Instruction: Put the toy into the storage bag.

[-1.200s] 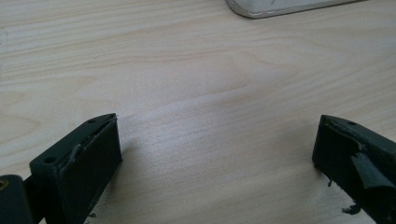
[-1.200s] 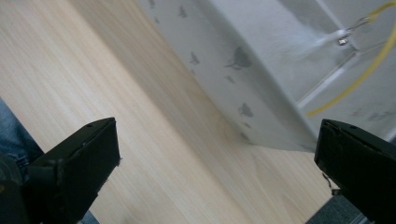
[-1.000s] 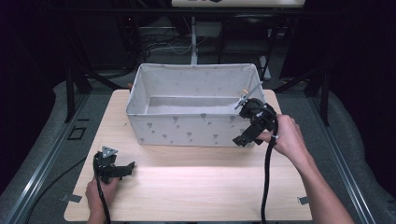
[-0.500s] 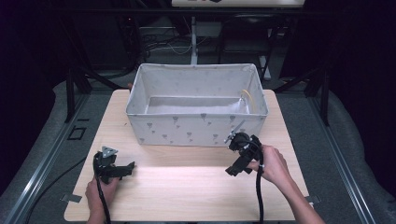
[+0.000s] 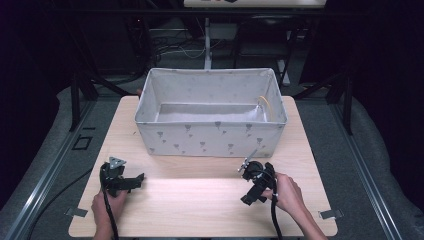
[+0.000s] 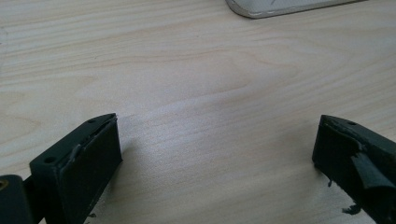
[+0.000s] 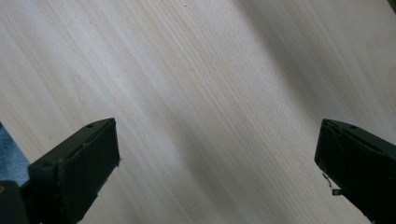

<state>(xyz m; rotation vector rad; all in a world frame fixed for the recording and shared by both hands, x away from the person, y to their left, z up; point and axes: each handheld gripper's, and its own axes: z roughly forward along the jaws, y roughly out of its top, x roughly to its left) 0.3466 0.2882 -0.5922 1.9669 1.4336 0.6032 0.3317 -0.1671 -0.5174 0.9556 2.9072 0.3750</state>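
Observation:
A grey fabric bin (image 5: 210, 132) with a small dark print stands at the far middle of the wooden table (image 5: 200, 205). A thin yellow loop (image 5: 265, 106) leans on its inner right wall. My left gripper (image 5: 131, 181) rests low on the table's near left, held by a hand; in the left gripper view its jaws stand wide apart over bare wood, gripper (image 6: 217, 154) open and empty. My right gripper (image 5: 251, 192) sits at the near right in front of the bin, also held by a hand. Its own view shows the gripper (image 7: 217, 154) open over bare wood.
The bin's bottom edge (image 6: 280, 7) shows at the top of the left gripper view. Black cables (image 5: 274, 220) trail from both grippers toward the near edge. Tape tabs (image 5: 330, 214) mark the near corners. Dark frames and rails surround the table.
My right gripper has come away from the bin's right rim, moving back toward the near edge and down to the table. The left gripper has stayed put.

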